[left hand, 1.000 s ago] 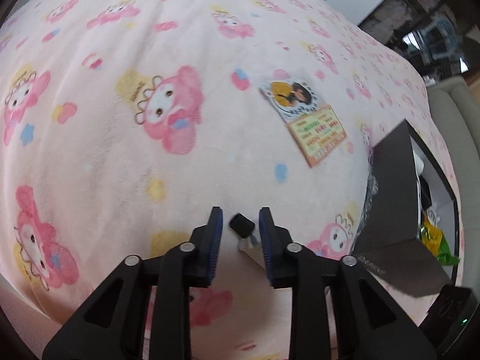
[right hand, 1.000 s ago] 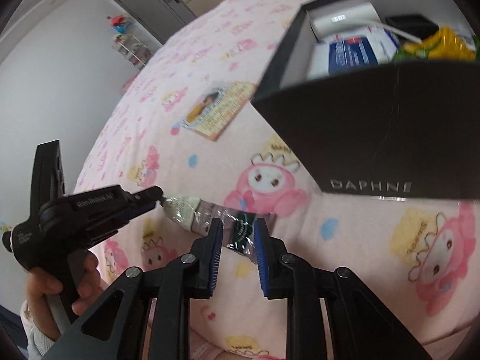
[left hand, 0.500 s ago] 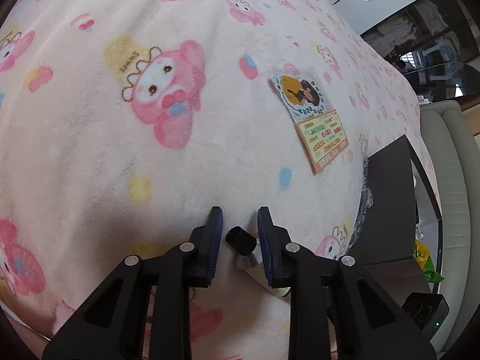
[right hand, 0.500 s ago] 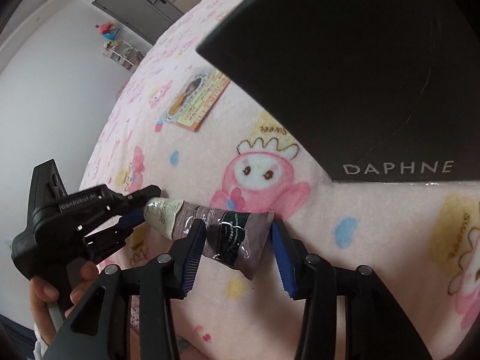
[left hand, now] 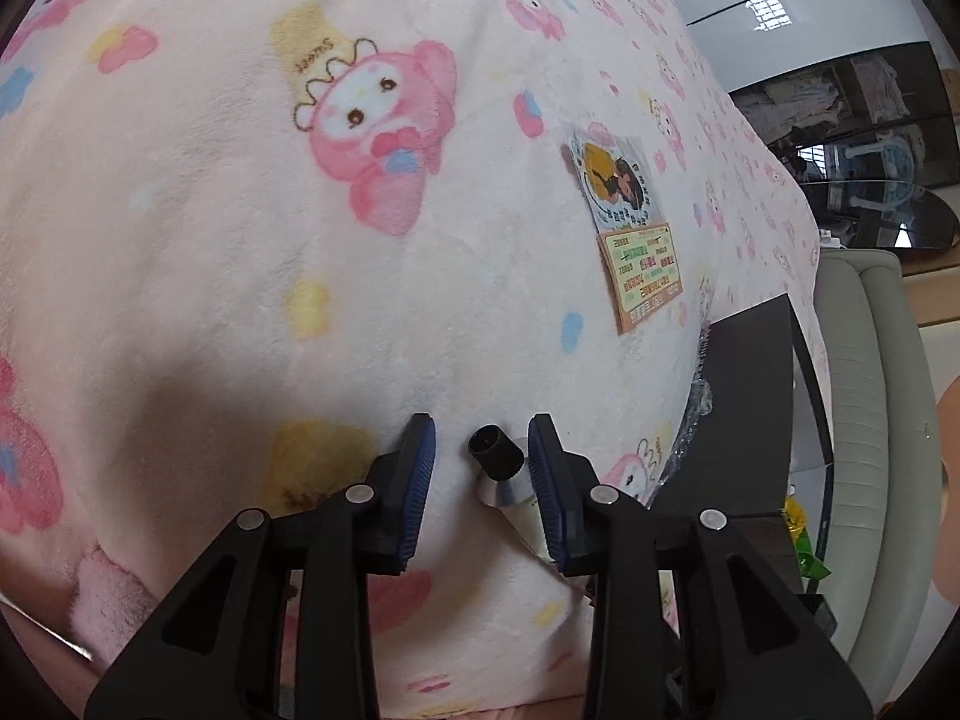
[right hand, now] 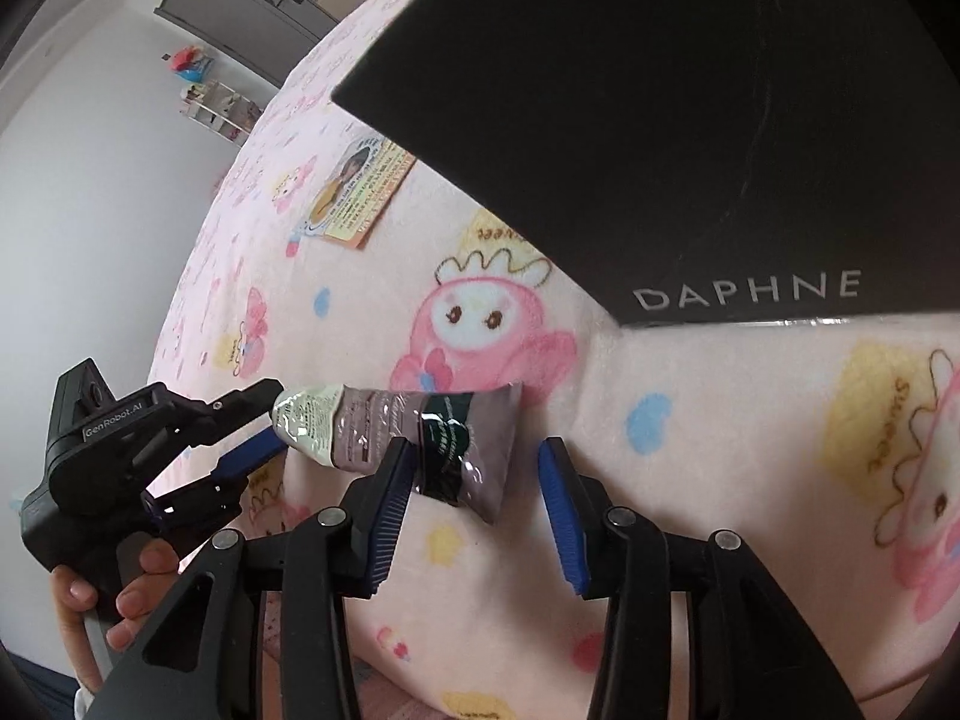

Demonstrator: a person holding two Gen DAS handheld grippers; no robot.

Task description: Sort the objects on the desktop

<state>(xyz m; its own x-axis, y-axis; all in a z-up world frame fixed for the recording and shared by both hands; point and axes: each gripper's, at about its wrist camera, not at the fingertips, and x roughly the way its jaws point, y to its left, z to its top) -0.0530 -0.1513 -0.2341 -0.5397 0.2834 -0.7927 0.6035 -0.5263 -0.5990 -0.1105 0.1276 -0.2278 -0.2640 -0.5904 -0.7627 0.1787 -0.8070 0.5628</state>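
Right wrist view: one tube (right hand: 408, 429), one card (right hand: 354, 192), one box (right hand: 690, 120); both grippers' fingers parted, left's opening around the tube's cap.

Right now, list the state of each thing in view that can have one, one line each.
Tube: lying flat on the blanket, black cap on.
Left claw: jaws opening, cap end of the tube between them, one pad against it.
Right claw: open, astride the flat end of the tube.
Black box: standing on the blanket, open at the top.
Card: lying flat, printed side up.
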